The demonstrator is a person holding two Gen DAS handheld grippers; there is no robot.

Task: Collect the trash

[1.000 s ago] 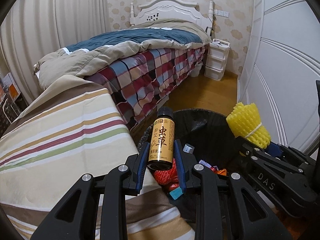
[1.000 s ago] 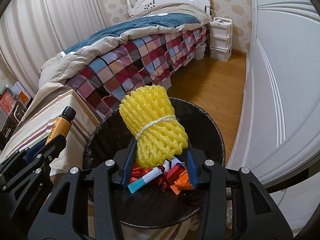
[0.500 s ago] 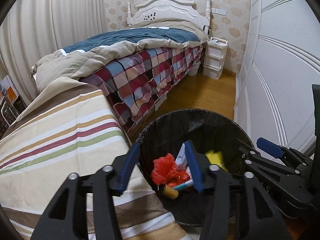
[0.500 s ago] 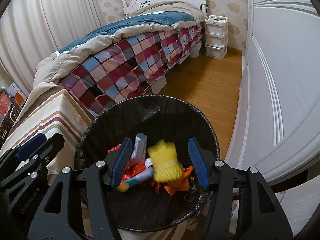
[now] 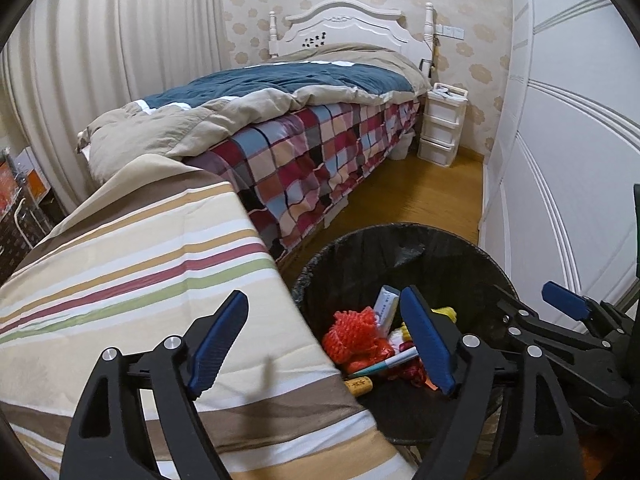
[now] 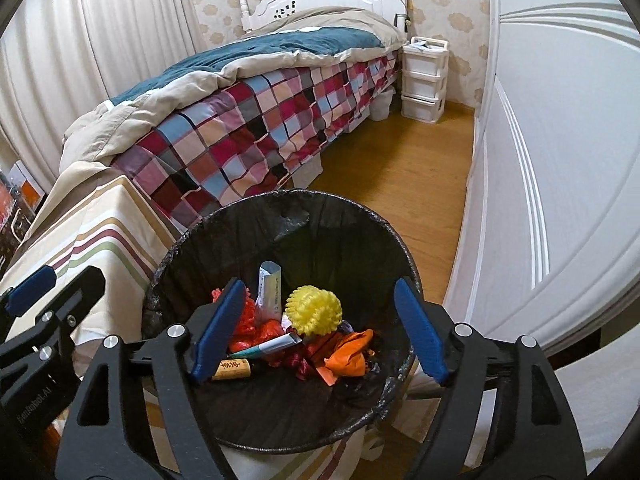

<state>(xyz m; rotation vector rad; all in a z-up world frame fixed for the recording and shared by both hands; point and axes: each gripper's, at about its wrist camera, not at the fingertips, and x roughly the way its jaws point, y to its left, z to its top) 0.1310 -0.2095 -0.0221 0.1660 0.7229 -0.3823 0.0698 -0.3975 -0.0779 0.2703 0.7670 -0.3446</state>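
Grippers: two, the left gripper (image 5: 324, 344) and the right gripper (image 6: 318, 330); both had wide jaws that were opening, with nothing between the blue pads.
Bin: one black trash bin (image 6: 344, 216) sat just below and ahead of both grippers.
Trash count: one yellow foam net (image 6: 314, 306), one brown bottle (image 6: 236, 370), one red net (image 5: 352, 338), one orange wrapper (image 6: 348, 354), one pen (image 6: 272, 346).
Around: a striped cloth (image 5: 132, 264) lay left of the left gripper; a checked bed (image 6: 256, 120) stood far ahead.
Look: the yellow net was round and bumpy, resting on top.
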